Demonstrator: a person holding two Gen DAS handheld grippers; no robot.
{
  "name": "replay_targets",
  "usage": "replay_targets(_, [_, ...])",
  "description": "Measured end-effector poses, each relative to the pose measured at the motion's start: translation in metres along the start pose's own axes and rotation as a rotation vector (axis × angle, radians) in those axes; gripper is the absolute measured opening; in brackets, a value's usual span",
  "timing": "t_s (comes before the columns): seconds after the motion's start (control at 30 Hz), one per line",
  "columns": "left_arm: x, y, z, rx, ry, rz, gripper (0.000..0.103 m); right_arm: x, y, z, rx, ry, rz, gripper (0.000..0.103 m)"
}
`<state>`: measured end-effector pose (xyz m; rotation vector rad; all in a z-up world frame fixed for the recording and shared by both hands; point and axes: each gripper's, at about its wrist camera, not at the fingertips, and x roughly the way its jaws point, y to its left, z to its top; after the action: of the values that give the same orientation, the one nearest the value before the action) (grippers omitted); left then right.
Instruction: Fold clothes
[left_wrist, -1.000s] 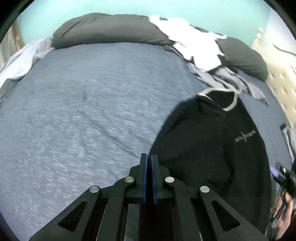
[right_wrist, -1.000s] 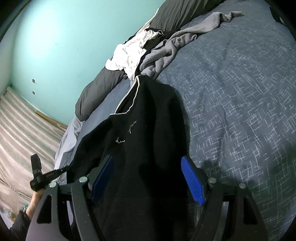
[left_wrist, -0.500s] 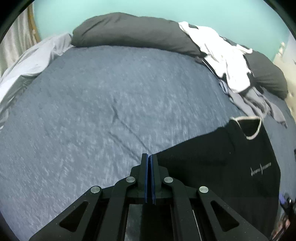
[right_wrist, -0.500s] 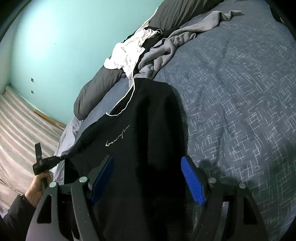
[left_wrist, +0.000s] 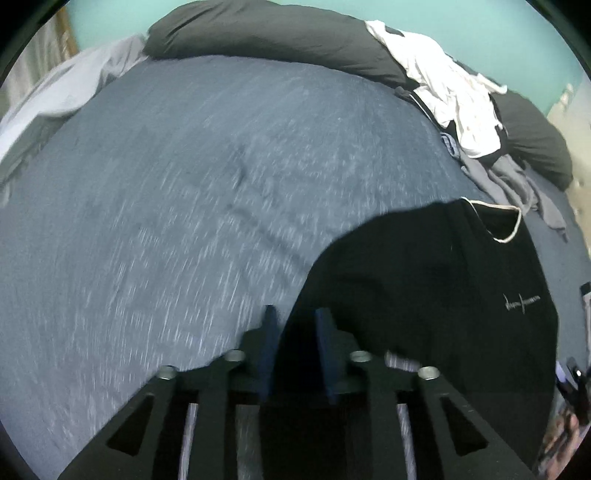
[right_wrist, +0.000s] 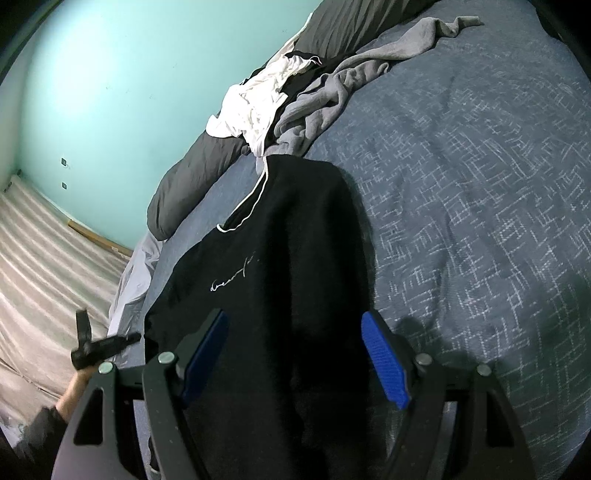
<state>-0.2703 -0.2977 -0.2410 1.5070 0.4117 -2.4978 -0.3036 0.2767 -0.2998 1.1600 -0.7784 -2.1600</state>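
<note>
The black sweatshirt (right_wrist: 288, 266) lies spread, not yet compact, on the bed (left_wrist: 184, 184); unfolded clothes (right_wrist: 295, 92) remain near the pillows. Left hand-held gripper (left_wrist: 293, 343) slightly parted, right hand-held gripper (right_wrist: 295, 354) wide apart, both empty.

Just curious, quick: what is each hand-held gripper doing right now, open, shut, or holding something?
Left hand-held gripper: open, holding nothing, over the black shirt.
Right hand-held gripper: open, holding nothing.

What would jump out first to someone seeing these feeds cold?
The black shirt spread on the blue bedspread, its white-trimmed collar pointing at the pillows. Behind it, a heap of white and grey clothes lies against the dark pillows. Both grippers, left and right, sit open over the shirt.
</note>
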Motion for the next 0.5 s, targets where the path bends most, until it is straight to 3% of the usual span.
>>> replay_targets(0.3, [0.007, 0.028, -0.079, -0.063, 0.115, -0.109, 0.041, 0.002, 0.006, -0.002, -0.007, 0.001, 0.005, 0.076])
replay_targets(0.5, [0.014, 0.024, -0.093, -0.048, 0.143, -0.109, 0.044, 0.005, 0.007, -0.003, -0.01, 0.01, 0.007, 0.076])
